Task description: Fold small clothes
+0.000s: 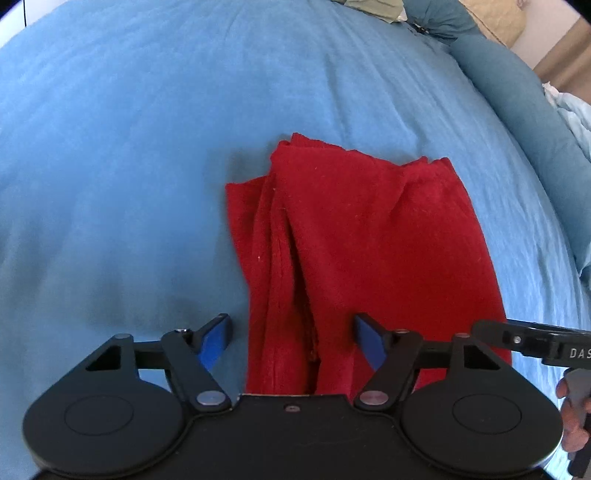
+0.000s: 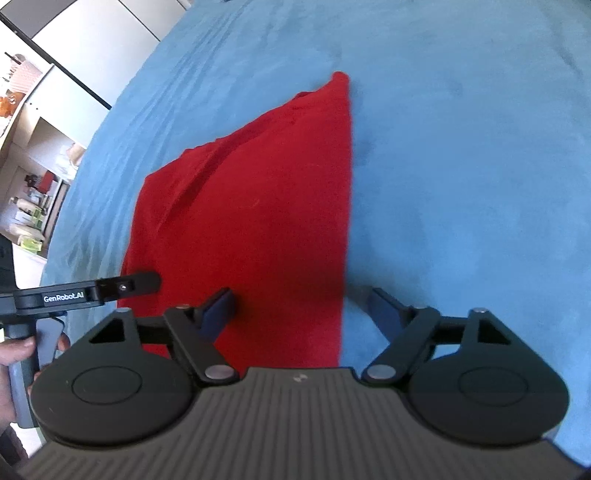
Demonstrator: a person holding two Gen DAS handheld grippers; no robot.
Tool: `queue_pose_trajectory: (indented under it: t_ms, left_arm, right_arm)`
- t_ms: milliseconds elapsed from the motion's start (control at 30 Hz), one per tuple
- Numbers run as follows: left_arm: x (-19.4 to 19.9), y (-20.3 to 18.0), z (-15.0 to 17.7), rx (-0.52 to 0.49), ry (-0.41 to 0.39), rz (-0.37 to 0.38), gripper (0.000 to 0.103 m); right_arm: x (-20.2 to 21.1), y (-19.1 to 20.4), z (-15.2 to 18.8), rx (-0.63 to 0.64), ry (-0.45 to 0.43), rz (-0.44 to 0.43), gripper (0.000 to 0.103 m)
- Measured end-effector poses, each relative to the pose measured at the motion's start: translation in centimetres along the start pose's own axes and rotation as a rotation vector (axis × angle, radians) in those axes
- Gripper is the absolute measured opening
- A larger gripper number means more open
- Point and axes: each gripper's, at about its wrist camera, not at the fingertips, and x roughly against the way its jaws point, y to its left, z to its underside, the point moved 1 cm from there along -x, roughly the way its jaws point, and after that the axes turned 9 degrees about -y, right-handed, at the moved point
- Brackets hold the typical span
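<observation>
A red cloth [image 1: 354, 236] lies folded lengthwise on the blue bedspread [image 1: 129, 166], with a raised crease along its left side. My left gripper [image 1: 295, 341] is open, its blue pads straddling the near left edge of the cloth without pressing it. In the right wrist view the same red cloth [image 2: 258, 221] runs away from me to a pointed far corner. My right gripper [image 2: 301, 310] is open over the cloth's near right edge, one finger above the cloth, the other above the bedspread [image 2: 461, 184]. Each gripper shows in the other's view, at the edge.
A rolled blue duvet [image 1: 517, 110] borders the bed on the right, with a beige pillow [image 1: 495, 18] behind it. Shelves with small items [image 2: 33, 206] stand beyond the bed's left edge. A hand [image 2: 14, 354] holds the left gripper's handle.
</observation>
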Motion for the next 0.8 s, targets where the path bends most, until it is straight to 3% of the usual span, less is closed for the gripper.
queue_pose_trajectory:
  t_ms: [33, 67, 100, 133, 200, 267, 433, 567, 800]
  left_arm:
    - [-0.1, 0.0, 0.0, 0.003, -0.001, 0.003, 0.075]
    - [0.0, 0.0, 0.1, 0.003, -0.004, 0.01, 0.067]
    - [0.0, 0.0, 0.2, 0.009, -0.004, 0.034, 0.05]
    - [0.1, 0.1, 0.1, 0.023, 0.0, 0.058, 0.044]
    - [0.3, -0.5, 0.0, 0.02, -0.004, 0.048, 0.033]
    - [0.8, -1.2, -0.2, 0.003, -0.021, 0.029, 0.027]
    - [3.1, -3.5, -0.1, -0.049, -0.086, 0.005, 0.025]
    - [6.5, -6.5, 0.9, -0.097, -0.12, 0.035, 0.025]
    - [11.1, -12.0, 8.8, -0.048, -0.138, 0.086, 0.025]
  right_arm:
    - [-0.2, 0.2, 0.1, 0.008, -0.007, -0.006, 0.089]
    - [-0.3, 0.4, 0.1, 0.019, -0.009, -0.01, 0.085]
    - [0.2, 0.9, 0.3, 0.03, -0.007, -0.019, 0.073]
    - [0.3, 1.1, 0.3, 0.04, -0.009, -0.019, 0.067]
    - [0.8, 1.3, 0.1, 0.055, -0.021, -0.022, 0.052]
    - [1.1, 1.5, -0.2, 0.056, -0.039, -0.024, 0.045]
    - [4.1, 2.7, -0.5, 0.072, -0.106, -0.053, 0.04]
    - [8.2, 2.9, -0.3, 0.113, -0.121, -0.065, 0.04]
    - [17.1, -0.2, 4.9, 0.124, -0.098, -0.024, 0.04]
